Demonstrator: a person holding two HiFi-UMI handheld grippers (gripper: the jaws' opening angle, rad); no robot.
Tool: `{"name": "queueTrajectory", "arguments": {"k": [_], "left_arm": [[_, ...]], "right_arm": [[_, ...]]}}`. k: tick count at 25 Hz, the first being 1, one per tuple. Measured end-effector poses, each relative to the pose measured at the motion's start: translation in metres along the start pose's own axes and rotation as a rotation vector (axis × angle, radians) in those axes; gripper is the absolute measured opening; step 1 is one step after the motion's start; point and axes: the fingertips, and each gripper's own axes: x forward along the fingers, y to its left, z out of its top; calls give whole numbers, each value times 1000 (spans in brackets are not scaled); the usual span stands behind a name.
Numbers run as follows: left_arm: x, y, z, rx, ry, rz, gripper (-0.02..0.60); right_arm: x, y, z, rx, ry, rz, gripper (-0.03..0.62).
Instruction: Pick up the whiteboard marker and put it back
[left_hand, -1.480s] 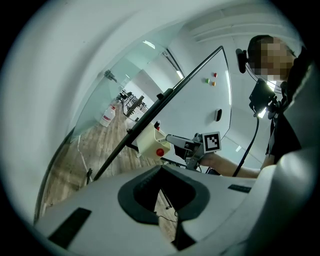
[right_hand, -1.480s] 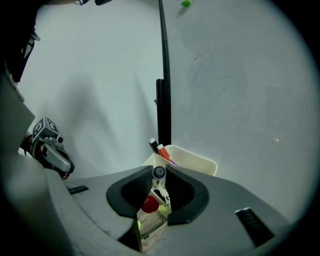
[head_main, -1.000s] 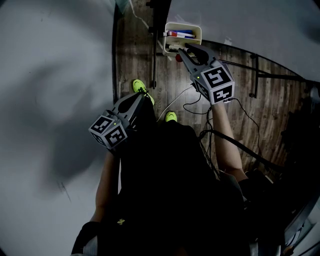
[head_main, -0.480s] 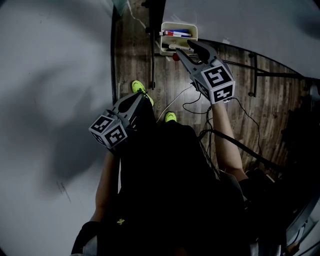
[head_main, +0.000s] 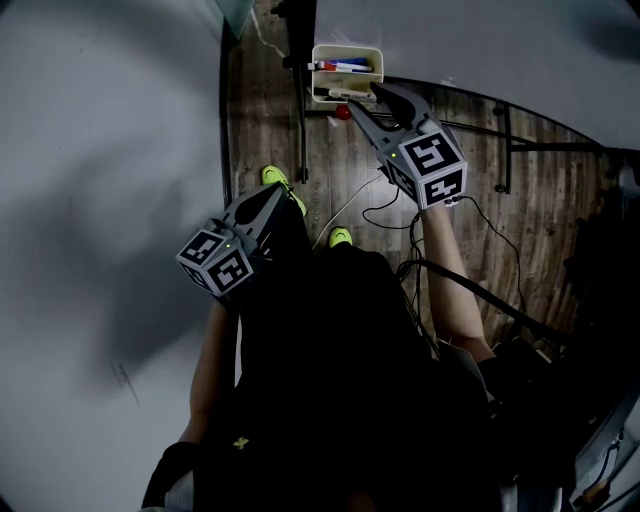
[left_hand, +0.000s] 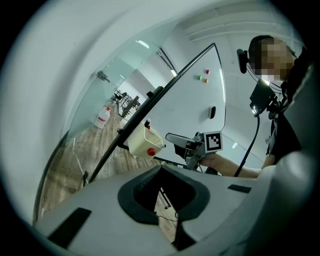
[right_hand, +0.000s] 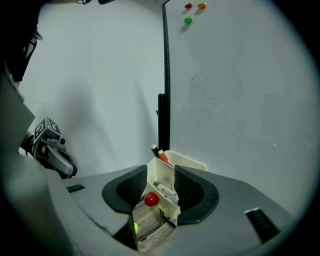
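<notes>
The marker (right_hand: 166, 192) lies in the low front ledge of the cream tray (right_hand: 159, 172), just above the red magnet (right_hand: 151, 200) stuck to the tray's near face. Its long axis runs along the tray's front, slanting from upper left to lower right in the right gripper view, so it lies crosswise to the line the jaws point along.

The right gripper (right_hand: 161, 186) is by far the nearer hand; its jaws have just been opening and now stand well apart, one on each side of the tray's front end. The marker sits in the gap between them, but neither pad presses on it, so it looks released and resting on the tray. In the head view the right gripper (head_main: 366, 97) noses up against the tray's (head_main: 345, 47) lower edge, with other markers (right_hand: 161, 154) stacked in the tray's upper part, against the whiteboard (right_hand: 240, 100).

The left gripper (head_main: 285, 195) hangs well apart from the tray, down beside the person's leg; its jaws are drawn together, or nearly so, on nothing.

Judging from this, the marker is back in place; what remains is to draw the right gripper straight back from the tray along its own line, jaws kept wide, since a sideways drift could catch the crosswise marker or nudge the tray.
</notes>
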Motion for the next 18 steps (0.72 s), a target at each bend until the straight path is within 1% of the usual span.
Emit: {"name": "queueTrajectory", "arguments": {"k": [8,14,18], "left_arm": [[-4,-27,-8,32,-28,9,32],[-7,-67,-29,52,-43,15,32],[-15,-91,-41,59,-76,36,32]], "right_arm": [[-29,9,7,-17,-43,22,150],[-64,26,15,-35,-94,67,141],[-89,38,12,-45,-117,97,138]]}}
